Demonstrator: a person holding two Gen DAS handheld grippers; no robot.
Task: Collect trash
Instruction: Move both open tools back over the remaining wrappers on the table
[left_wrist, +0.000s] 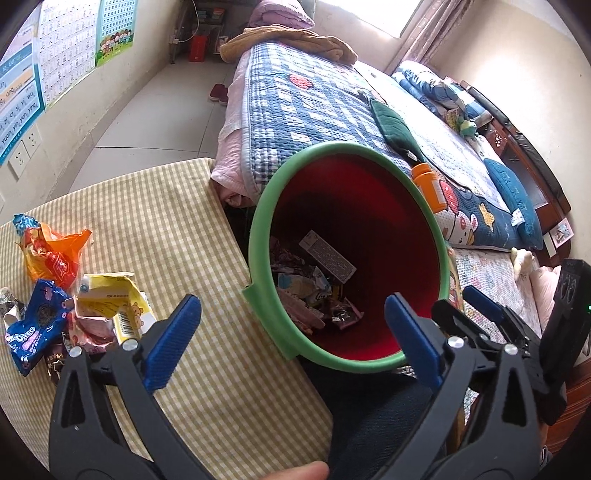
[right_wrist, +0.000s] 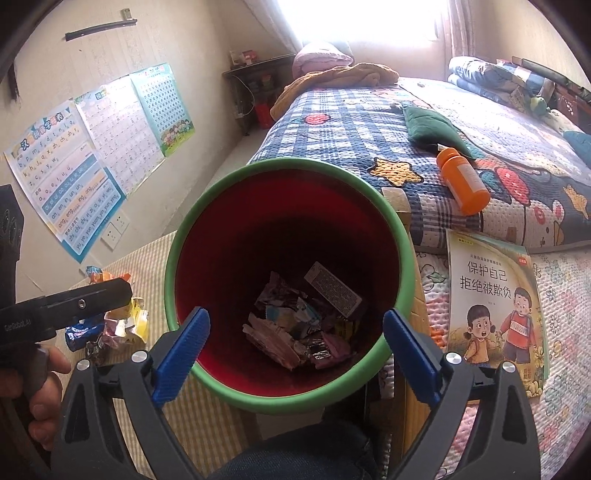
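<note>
A red bin with a green rim (left_wrist: 258, 236) stands beside the checked table (left_wrist: 166, 206) and holds several crumpled wrappers (left_wrist: 314, 291). My left gripper (left_wrist: 291, 332) is open and empty, just above the bin's near rim. My right gripper (right_wrist: 295, 343) is open and empty over the bin's mouth; it also shows in the left wrist view (left_wrist: 472, 306). The bin rim (right_wrist: 170, 266) and the wrappers inside (right_wrist: 295, 332) fill the right wrist view. A pile of wrappers (left_wrist: 55, 295), with a blue Oreo pack (left_wrist: 33, 332) and an orange bag (left_wrist: 55, 254), lies on the table's left; it also shows in the right wrist view (right_wrist: 118, 325).
A bed with a blue patchwork quilt (left_wrist: 314, 110) runs behind the bin. An orange bottle (right_wrist: 461, 181) and a green cushion (right_wrist: 432, 125) lie on the bed. A children's book (right_wrist: 495, 302) rests right of the bin. Posters (right_wrist: 74, 177) hang on the left wall.
</note>
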